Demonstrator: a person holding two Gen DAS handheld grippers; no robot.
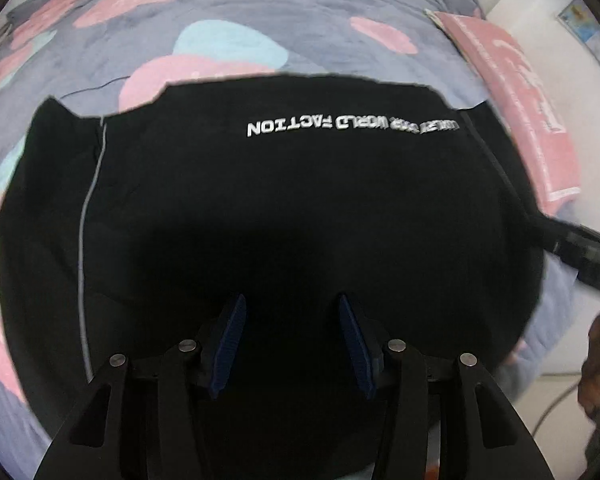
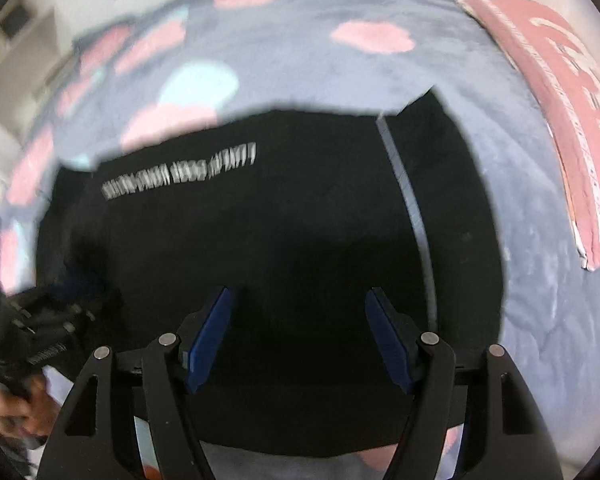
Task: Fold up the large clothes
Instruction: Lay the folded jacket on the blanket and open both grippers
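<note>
Both tongs, the left gripper and right gripper, hung wide and empty over a black lettered fabric garment, spread flat on a blue-grey, pink-blotched fleece blanket, apparently for folding.

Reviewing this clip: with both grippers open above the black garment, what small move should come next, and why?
Probably lower both grippers to the near hem and pinch it. The left gripper and right gripper are open and hold nothing, while the black garment lies spread on the bedspread, text facing away, apparently not yet folded over.
</note>
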